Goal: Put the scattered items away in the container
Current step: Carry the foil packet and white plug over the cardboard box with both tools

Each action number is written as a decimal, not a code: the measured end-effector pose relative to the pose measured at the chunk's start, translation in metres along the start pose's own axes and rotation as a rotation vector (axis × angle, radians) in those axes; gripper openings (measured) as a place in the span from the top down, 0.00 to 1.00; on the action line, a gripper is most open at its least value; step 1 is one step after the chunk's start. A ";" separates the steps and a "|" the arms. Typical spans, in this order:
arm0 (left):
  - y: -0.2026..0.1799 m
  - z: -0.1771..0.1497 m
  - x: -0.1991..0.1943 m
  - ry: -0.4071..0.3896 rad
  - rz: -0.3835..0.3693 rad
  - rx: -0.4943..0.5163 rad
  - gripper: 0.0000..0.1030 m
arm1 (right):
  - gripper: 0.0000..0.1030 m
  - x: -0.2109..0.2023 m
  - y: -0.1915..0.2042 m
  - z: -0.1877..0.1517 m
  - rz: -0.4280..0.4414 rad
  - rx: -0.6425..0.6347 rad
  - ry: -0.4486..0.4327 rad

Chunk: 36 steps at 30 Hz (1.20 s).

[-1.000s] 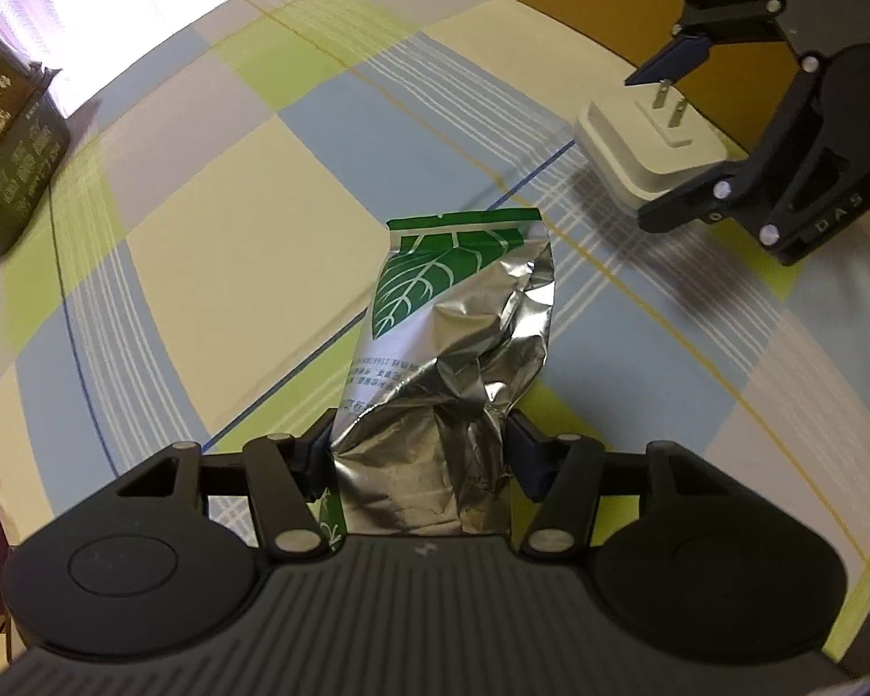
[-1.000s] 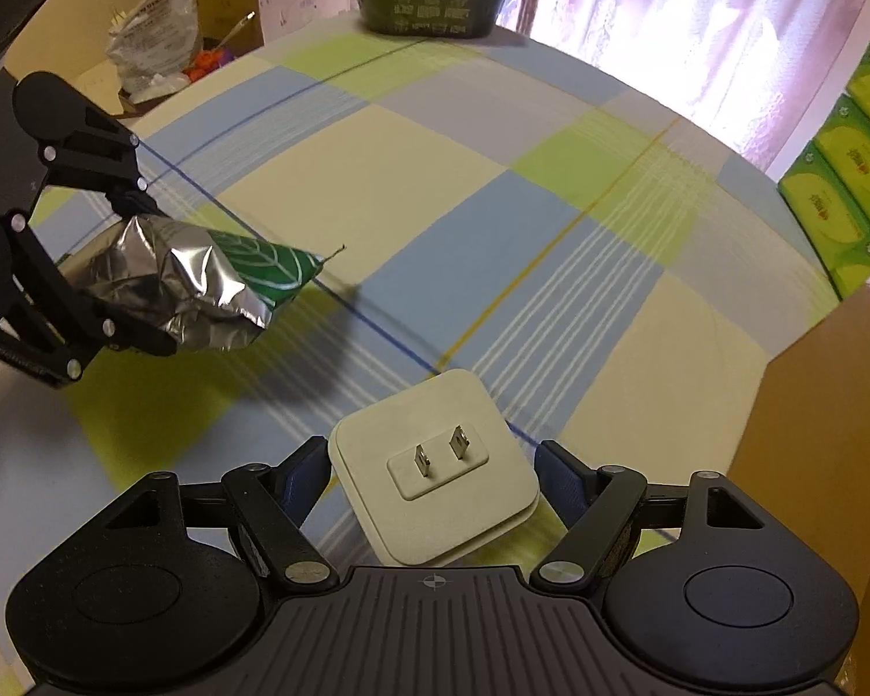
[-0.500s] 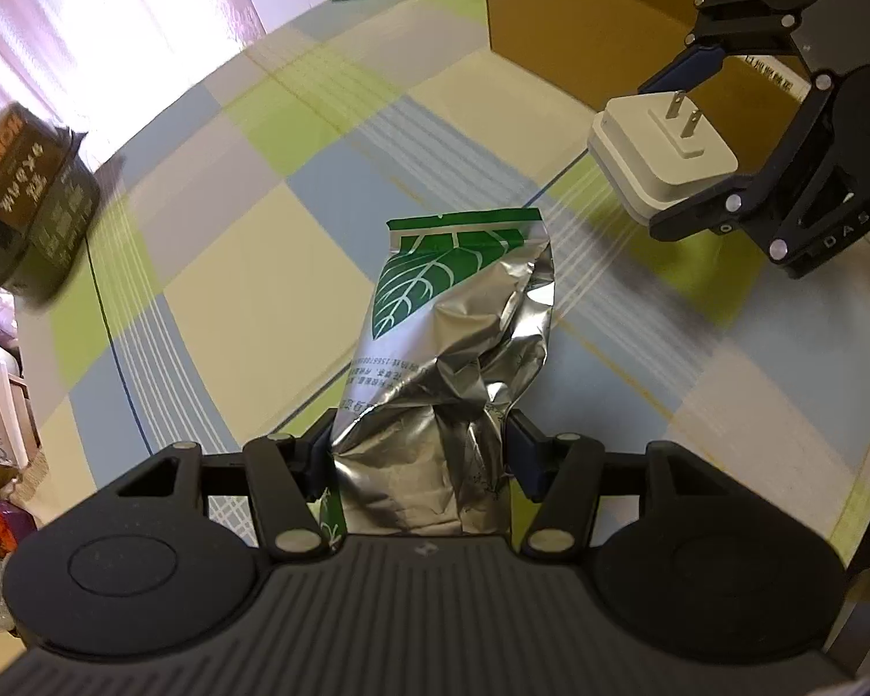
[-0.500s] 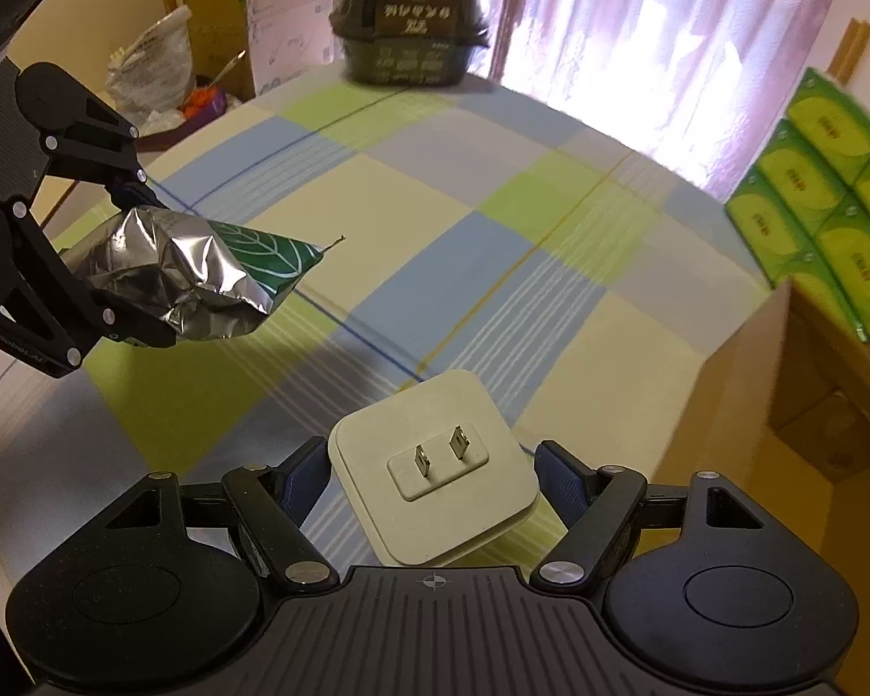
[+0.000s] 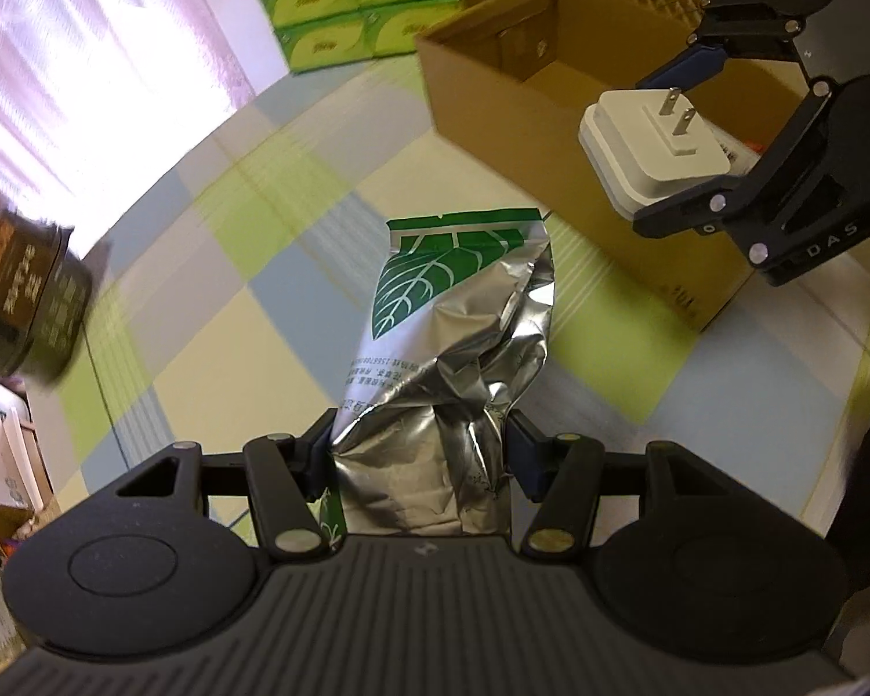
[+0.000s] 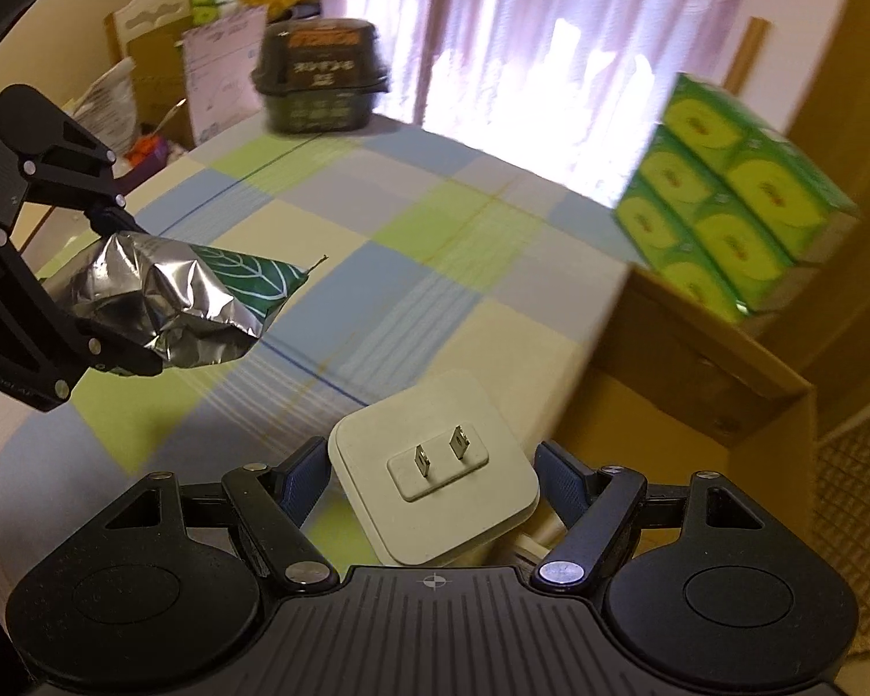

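Gripping a crumpled silver foil pouch (image 5: 446, 359) by its lower end, the left gripper (image 5: 420, 449) has both blue-padded fingers (image 5: 525, 455) pressed against the pouch's sides. The pouch projects straight forward from the jaws, its green leaf-printed top farthest from the tool, and it hangs clear of the checked tablecloth (image 5: 214, 313) below. In the right wrist view the same pouch (image 6: 180, 301) is held roughly level, pointing inward toward the right tool.

The right gripper (image 6: 432, 478) is clamped on a white plug adapter (image 6: 435, 470), one finger on each side of its body, with the two metal prongs facing up and forward. Seen from the left wrist, that adapter (image 5: 655, 148) is carried ahead and to the right of the left gripper, raised above the near wall of the cardboard box (image 5: 493, 87). The box is open at the top; its interior is mostly hidden.

A dark noodle bowl (image 6: 319, 81) sits on the far edge of the cloth, well ahead and left of the right gripper; it is blurred. Stacked green tissue boxes (image 6: 731, 197) stand beyond the cardboard box, ahead and to the right.
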<state>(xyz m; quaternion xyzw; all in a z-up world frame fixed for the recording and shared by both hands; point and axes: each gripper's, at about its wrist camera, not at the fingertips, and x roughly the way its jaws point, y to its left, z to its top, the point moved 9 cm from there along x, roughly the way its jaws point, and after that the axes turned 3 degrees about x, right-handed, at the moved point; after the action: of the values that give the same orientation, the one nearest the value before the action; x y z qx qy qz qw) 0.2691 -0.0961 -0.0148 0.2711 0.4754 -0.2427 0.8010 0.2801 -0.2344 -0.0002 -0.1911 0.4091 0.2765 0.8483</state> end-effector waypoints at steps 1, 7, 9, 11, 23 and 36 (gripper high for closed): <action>-0.006 0.006 -0.002 -0.002 -0.001 0.003 0.48 | 0.24 -0.005 -0.005 -0.002 -0.008 0.007 -0.002; -0.046 0.038 -0.010 -0.023 -0.015 0.022 0.48 | 0.24 -0.037 -0.045 -0.023 -0.068 0.056 -0.010; -0.058 0.046 -0.012 -0.028 -0.022 0.029 0.48 | 0.24 -0.047 -0.059 -0.032 -0.088 0.076 -0.009; -0.071 0.054 -0.013 -0.034 -0.035 0.033 0.48 | 0.24 -0.054 -0.071 -0.040 -0.107 0.096 -0.006; -0.129 0.098 -0.016 -0.061 -0.082 0.050 0.48 | 0.24 -0.093 -0.120 -0.091 -0.175 0.195 0.007; -0.142 0.120 -0.008 -0.053 -0.092 -0.025 0.48 | 0.24 -0.101 -0.133 -0.105 -0.180 0.234 -0.005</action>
<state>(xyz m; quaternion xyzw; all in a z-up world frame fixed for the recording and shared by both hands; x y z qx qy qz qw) 0.2493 -0.2797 0.0111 0.2325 0.4690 -0.2807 0.8045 0.2496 -0.4266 0.0316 -0.1263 0.4177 0.1501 0.8872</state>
